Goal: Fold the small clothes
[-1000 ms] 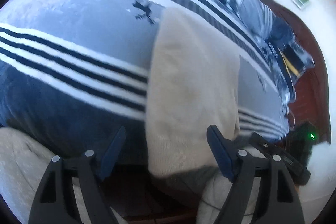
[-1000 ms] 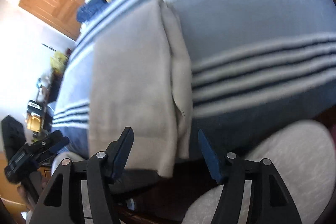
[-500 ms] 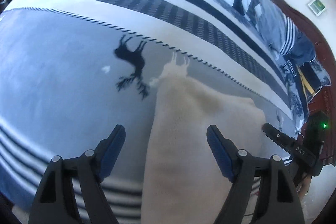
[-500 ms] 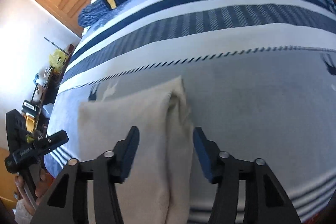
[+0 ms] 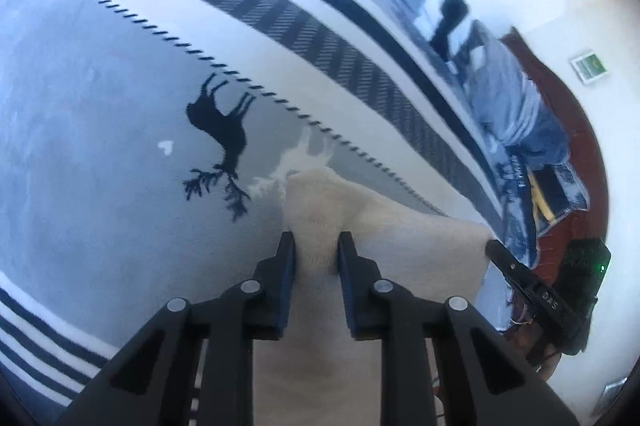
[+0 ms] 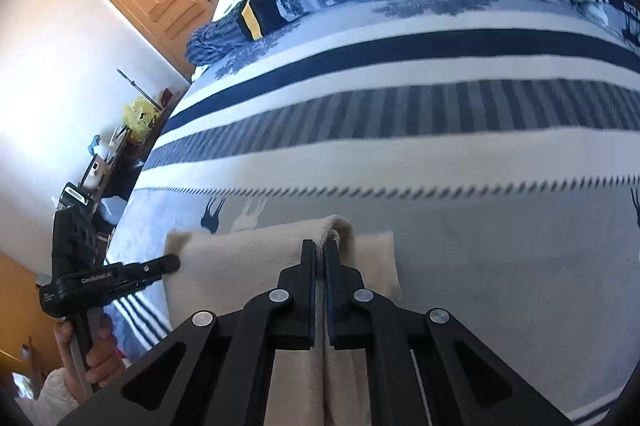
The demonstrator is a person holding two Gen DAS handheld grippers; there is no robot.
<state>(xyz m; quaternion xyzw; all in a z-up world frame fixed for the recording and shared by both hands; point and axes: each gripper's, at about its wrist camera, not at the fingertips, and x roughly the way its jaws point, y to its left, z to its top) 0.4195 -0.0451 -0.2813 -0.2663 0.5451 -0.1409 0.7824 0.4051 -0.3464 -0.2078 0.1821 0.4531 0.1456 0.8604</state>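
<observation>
In the left wrist view, the left gripper [image 5: 316, 246] has just closed and pinches a bunch of the cream cloth [image 5: 412, 250] lying on the striped blanket [image 5: 100, 146].

In the right wrist view, the right gripper [image 6: 319, 254] has just squeezed tight on the cream cloth's [image 6: 240, 266] far edge.

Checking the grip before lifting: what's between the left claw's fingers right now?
A bunched fold of the beige cloth, pinched between the left claw fingers, as the left wrist view shows; its jaws have just been closing.

Left gripper [image 5: 316, 240] — cream cloth [image 5: 400, 242] pinched
</observation>
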